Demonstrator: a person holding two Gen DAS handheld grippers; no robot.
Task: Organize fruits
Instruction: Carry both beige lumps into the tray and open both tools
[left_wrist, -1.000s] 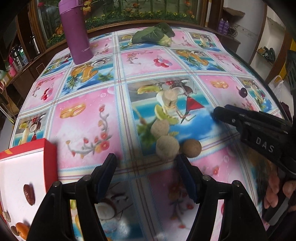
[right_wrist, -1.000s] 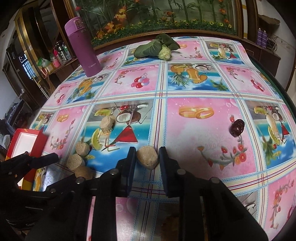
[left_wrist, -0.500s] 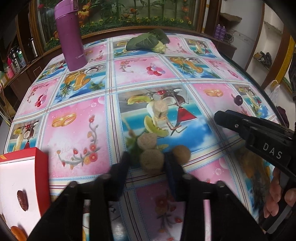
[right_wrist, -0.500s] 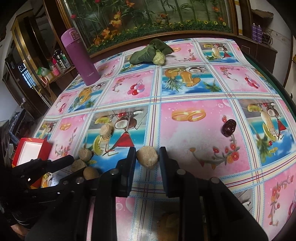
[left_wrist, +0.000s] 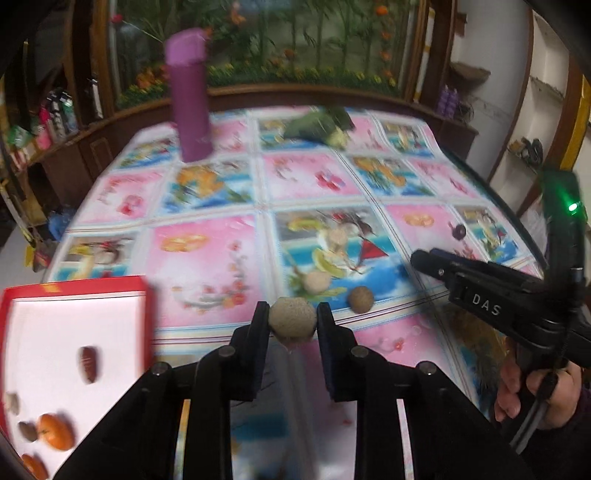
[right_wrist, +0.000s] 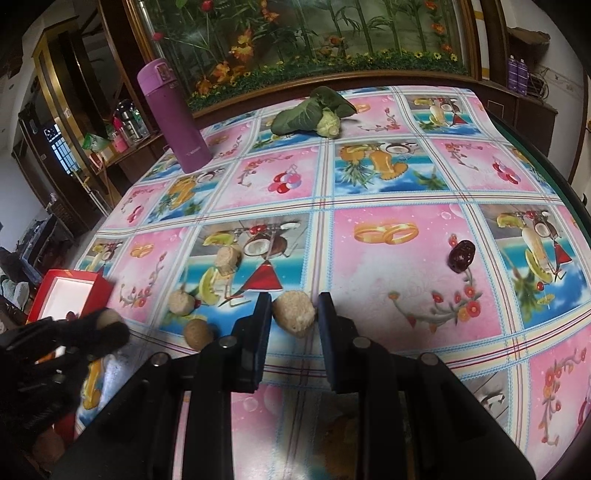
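Both sets of tongs were clamped on fruit at once. The left tongs (left_wrist: 293, 320) had their black pads pressed on a round, sandy-tan fruit (left_wrist: 293, 322) with a rough, grainy skin, held clear above the tabletop (left_wrist: 207, 258) and tilted downward. The right tongs (right_wrist: 294, 314) pinched a lumpier beige fruit (right_wrist: 294, 313), also angled down toward the glossy, plasticky cloth with its pink and blue fruit prints. In the left view a hand (left_wrist: 532, 387) was curled around the right tool's black grip. Three more tan balls were loose on the cloth to the left of the right tongs: one near (right_wrist: 181, 302), a smoother brown one (right_wrist: 197, 333) and a third farther back (right_wrist: 228, 258). A wrinkly dark red date (right_wrist: 461, 255) lay well off to the right. The red box (left_wrist: 74, 295) with its white inside sat at the left edge, holding a date and small orange fruits (left_wrist: 55, 431). At the far end stood a matte purple flask (right_wrist: 173, 118) and a leafy green vegetable (right_wrist: 314, 114).
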